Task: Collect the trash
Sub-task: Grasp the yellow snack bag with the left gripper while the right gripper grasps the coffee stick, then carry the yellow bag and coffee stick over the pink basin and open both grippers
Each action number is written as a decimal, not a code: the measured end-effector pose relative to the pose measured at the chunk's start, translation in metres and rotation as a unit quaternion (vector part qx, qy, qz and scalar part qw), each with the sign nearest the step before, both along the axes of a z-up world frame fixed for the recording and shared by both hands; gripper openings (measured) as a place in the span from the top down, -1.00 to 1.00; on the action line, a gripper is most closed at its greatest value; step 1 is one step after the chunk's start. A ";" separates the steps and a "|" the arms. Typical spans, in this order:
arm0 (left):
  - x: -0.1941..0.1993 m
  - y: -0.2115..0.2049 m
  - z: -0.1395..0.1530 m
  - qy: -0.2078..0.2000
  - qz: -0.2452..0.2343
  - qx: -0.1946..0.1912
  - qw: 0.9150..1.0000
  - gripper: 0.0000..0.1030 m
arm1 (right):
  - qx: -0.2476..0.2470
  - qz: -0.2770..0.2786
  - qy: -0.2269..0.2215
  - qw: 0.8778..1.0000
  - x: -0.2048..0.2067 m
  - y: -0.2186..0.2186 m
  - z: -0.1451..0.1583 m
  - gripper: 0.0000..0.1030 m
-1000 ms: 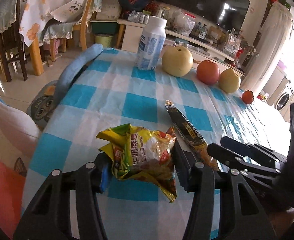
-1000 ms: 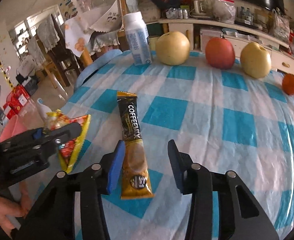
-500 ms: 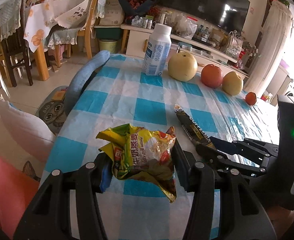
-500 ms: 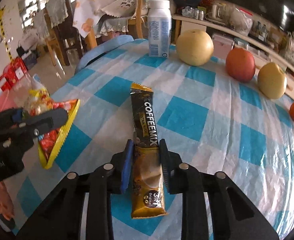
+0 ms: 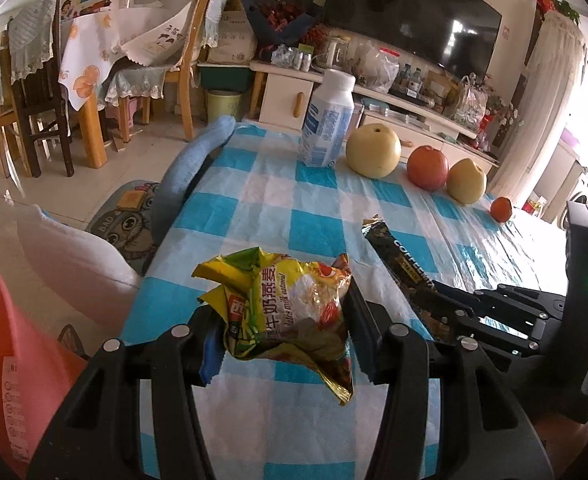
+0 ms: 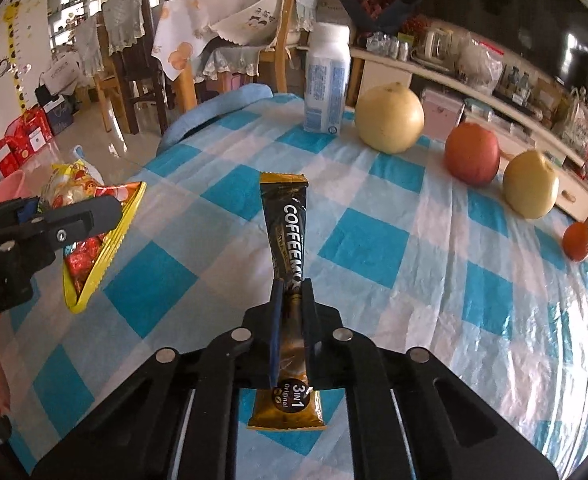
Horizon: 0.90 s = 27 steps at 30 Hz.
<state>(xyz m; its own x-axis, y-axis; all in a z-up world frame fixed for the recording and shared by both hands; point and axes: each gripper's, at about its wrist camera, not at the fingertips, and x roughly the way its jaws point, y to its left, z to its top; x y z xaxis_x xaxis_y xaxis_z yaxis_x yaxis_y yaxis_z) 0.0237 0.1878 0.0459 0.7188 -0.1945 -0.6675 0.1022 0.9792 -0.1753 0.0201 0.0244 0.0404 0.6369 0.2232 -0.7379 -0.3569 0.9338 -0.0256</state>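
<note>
My left gripper [image 5: 281, 332] is shut on a crumpled yellow oatmeal snack bag [image 5: 285, 304] and holds it above the near left corner of the checked table. The bag also shows in the right wrist view [image 6: 89, 236]. My right gripper [image 6: 291, 292] is shut on a black and gold coffee mix sachet [image 6: 287, 220], which sticks out forward above the cloth. In the left wrist view the sachet [image 5: 398, 256] runs from the right gripper [image 5: 442, 300] toward the table's middle.
A white bottle [image 6: 328, 80], two yellow pears [image 6: 390, 120], a red apple [image 6: 472, 152] and a small orange [image 6: 578, 240] stand along the far edge of the blue checked tablecloth [image 6: 374, 240]. A pink bin [image 5: 9, 356] is at the lower left beside the table. Chairs stand beyond.
My right gripper has closed on the coffee sachet and lifted its front end off the cloth. My left gripper keeps hold of the snack bag, raised a little higher.
</note>
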 end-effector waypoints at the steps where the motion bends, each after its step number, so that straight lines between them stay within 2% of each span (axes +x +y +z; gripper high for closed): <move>1: -0.001 0.002 0.001 -0.003 0.002 0.001 1.000 -0.04 | -0.001 0.001 -0.005 1.000 -0.002 0.002 0.003 0.82; 16: -0.019 0.028 0.020 -0.034 0.027 0.016 0.999 -0.04 | -0.018 0.015 -0.038 0.999 -0.031 0.030 0.031 0.82; 27: -0.034 0.054 0.035 -0.057 0.053 0.005 0.997 -0.04 | -0.020 0.032 -0.061 0.997 -0.056 0.058 0.061 0.82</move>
